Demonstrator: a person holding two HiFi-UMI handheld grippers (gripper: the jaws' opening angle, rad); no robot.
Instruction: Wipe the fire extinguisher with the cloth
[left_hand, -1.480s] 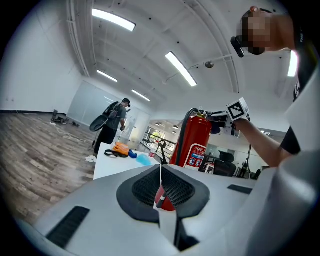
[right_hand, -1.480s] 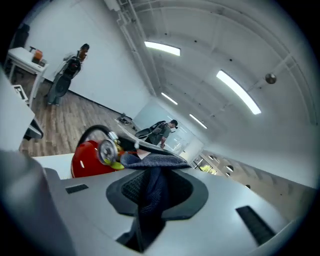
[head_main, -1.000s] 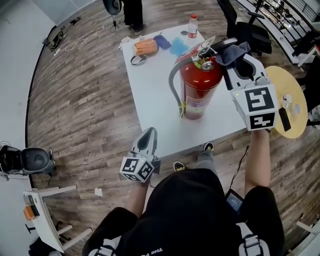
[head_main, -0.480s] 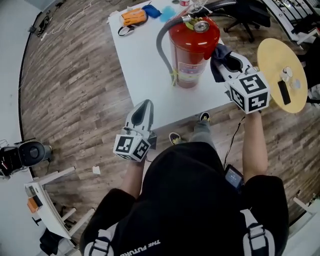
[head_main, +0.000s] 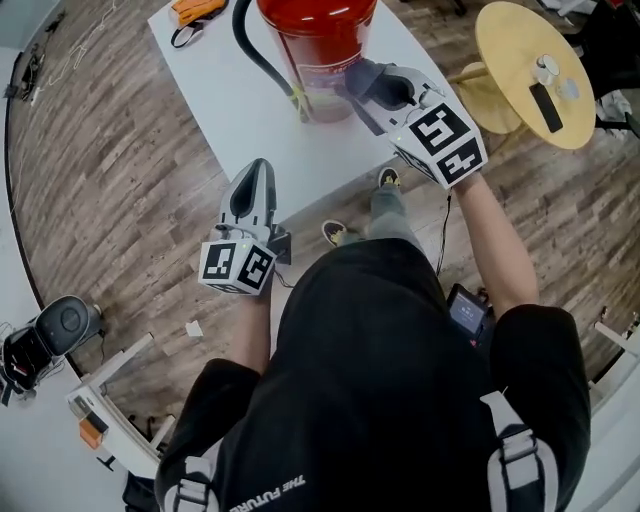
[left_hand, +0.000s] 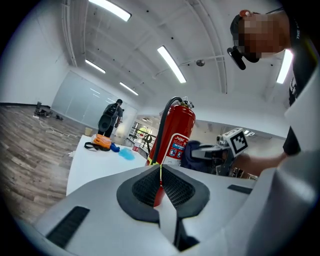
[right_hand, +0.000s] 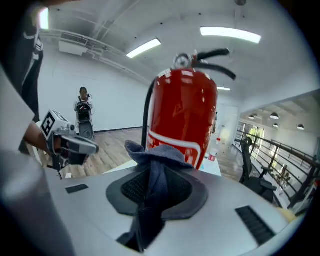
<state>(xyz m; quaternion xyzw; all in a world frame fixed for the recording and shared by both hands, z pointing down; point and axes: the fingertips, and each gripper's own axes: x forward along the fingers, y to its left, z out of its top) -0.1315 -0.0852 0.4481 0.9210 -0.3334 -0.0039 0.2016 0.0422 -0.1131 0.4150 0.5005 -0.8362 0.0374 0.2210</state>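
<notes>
fire extinguisher (head_main: 318, 40) upright on white counter (head_main: 225, 100); red body, black hose (head_main: 262, 60) hangs down one side. r gripper (head_main: 375, 90): fingers clamped on blue-grey cloth (right_hand: 152, 155), which is bunched just beside extinguisher's lower body; contact unclear. l gripper (left_hand: 160, 170): fingers pressed together, nothing between them, near counter edge, apart from extinguisher.

left claw (head_main: 260, 170) grey, black-lined | right claw (head_main: 372, 86) alike | marker cubes (head_main: 238, 266) black-white | shirt (head_main: 380, 400) black, white lettering
</notes>
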